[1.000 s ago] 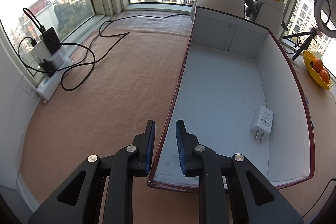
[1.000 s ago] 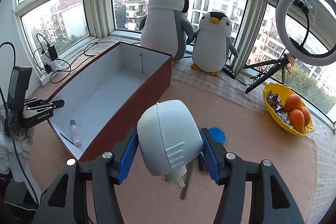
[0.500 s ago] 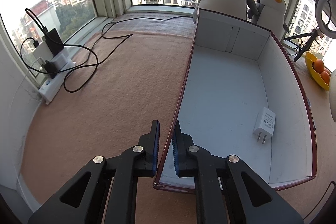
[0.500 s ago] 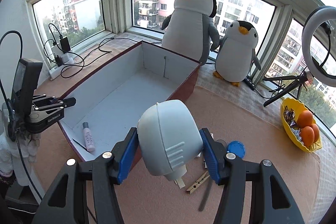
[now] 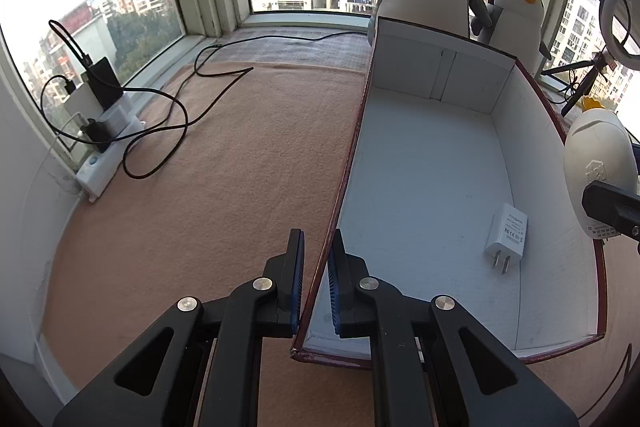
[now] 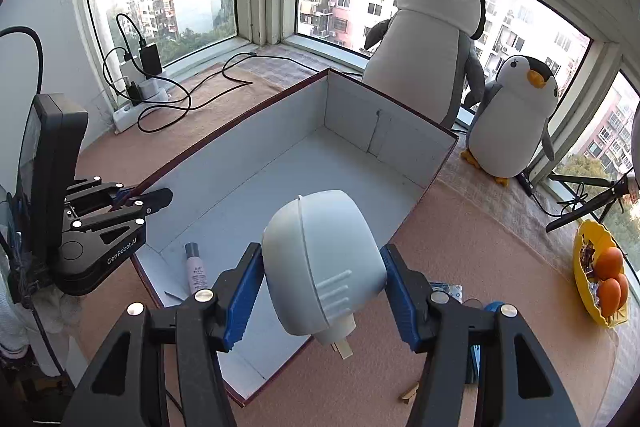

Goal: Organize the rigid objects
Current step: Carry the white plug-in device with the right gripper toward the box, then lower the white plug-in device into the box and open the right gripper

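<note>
A long open box point(image 5: 432, 171) with white inside and dark red rim lies on the tan mat; it also shows in the right wrist view point(image 6: 280, 163). My left gripper point(image 5: 316, 267) is shut on the box's left wall near its front corner; it also shows in the right wrist view point(image 6: 132, 199). My right gripper point(image 6: 320, 291) is shut on a rounded white plug-in device point(image 6: 320, 259) and holds it above the box's right wall; the device shows in the left wrist view point(image 5: 596, 163). A white charger point(image 5: 506, 235) and a small pink tube point(image 6: 195, 269) lie inside the box.
Two plush penguins point(image 6: 432, 43) stand behind the box. A power strip with chargers and black cables point(image 5: 104, 135) sits left by the window. A yellow dish of oranges point(image 6: 600, 267), a ring light tripod point(image 6: 588, 199), a blue item point(image 6: 494, 307) and a clothespin point(image 6: 408, 395) are on the right.
My right gripper has carried the white device left, from beside the box to over its right wall. My left gripper has closed onto the box's left wall.
</note>
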{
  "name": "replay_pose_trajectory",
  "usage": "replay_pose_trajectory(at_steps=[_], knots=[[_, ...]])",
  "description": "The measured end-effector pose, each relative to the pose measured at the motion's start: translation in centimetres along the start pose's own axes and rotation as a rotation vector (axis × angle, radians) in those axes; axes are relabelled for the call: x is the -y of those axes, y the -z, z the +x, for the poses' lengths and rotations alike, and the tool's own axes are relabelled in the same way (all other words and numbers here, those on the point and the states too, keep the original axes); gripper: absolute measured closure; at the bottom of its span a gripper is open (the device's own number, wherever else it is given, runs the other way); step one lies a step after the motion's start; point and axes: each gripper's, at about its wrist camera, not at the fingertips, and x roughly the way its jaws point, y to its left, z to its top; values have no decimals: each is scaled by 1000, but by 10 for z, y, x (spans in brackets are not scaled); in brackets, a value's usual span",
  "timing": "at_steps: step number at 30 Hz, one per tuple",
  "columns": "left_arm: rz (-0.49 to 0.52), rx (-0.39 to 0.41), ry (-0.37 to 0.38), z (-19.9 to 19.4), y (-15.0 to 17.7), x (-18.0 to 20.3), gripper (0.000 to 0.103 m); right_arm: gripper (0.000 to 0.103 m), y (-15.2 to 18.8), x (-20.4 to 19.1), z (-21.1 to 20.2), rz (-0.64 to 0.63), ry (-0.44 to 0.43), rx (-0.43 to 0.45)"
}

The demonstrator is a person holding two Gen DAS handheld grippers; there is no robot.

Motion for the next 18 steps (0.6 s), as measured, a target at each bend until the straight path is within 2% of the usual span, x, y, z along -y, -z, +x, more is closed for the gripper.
replay_pose_trajectory(at_steps=[10, 18], knots=[[-2, -1, 3, 0, 0, -1, 93, 48, -8, -19, 30, -32, -21, -49], [-2, -1, 3, 0, 0, -1, 93, 48, -5, -24, 34, -47, -39, -48]])
